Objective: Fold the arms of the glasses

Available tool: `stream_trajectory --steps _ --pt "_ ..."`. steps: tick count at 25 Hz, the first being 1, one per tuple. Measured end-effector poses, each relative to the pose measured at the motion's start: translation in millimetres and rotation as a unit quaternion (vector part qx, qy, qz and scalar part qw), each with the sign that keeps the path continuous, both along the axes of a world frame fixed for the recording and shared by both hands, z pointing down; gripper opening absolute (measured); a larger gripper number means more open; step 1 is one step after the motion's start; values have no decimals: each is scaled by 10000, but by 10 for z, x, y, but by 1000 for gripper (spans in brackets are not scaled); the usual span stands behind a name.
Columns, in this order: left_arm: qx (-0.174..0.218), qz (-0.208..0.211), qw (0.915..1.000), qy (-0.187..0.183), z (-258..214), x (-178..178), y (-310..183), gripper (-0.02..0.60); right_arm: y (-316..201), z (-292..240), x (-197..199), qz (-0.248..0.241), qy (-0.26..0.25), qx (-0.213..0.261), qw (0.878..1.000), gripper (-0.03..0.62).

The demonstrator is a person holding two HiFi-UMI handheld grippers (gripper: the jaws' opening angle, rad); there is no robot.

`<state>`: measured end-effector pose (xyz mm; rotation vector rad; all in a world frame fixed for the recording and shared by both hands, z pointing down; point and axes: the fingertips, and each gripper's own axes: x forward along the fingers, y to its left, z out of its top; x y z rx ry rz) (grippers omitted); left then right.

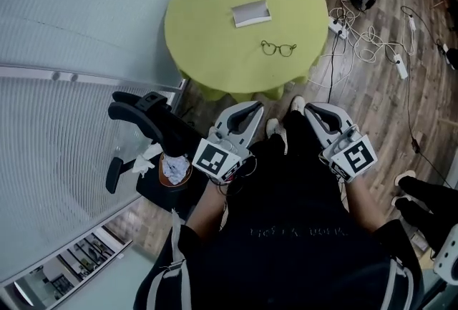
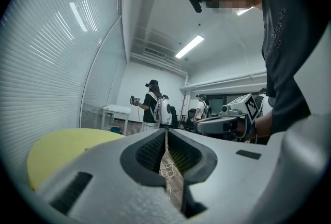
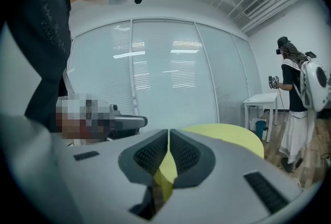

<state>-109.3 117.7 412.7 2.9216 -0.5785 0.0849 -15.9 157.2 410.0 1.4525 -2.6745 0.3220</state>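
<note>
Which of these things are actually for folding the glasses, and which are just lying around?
For the job: glasses, on the yellow table; left claw and right claw, both shut, empty.
Lying about: pale flat item on the table; black chair; loose cables.

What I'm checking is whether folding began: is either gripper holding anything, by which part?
Nothing. The left gripper and right gripper are shut, empty; the glasses lie on the table.
</note>
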Motion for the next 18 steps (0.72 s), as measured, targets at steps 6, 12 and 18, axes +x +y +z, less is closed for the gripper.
stream_trajectory --steps 6,12,18 --pt "-38 -3 10000 -52 40 62 -96 28 -111 143 90 4 56 -183 9998 31" --pt "-56 -51 9999 -112 40 113 -283 28 -280 220 154 -73 88 -258 9996 32" --pt "-144 -99 9997 -158 53 281 -471 28 -449 322 310 -173 124 -450 9988 32"
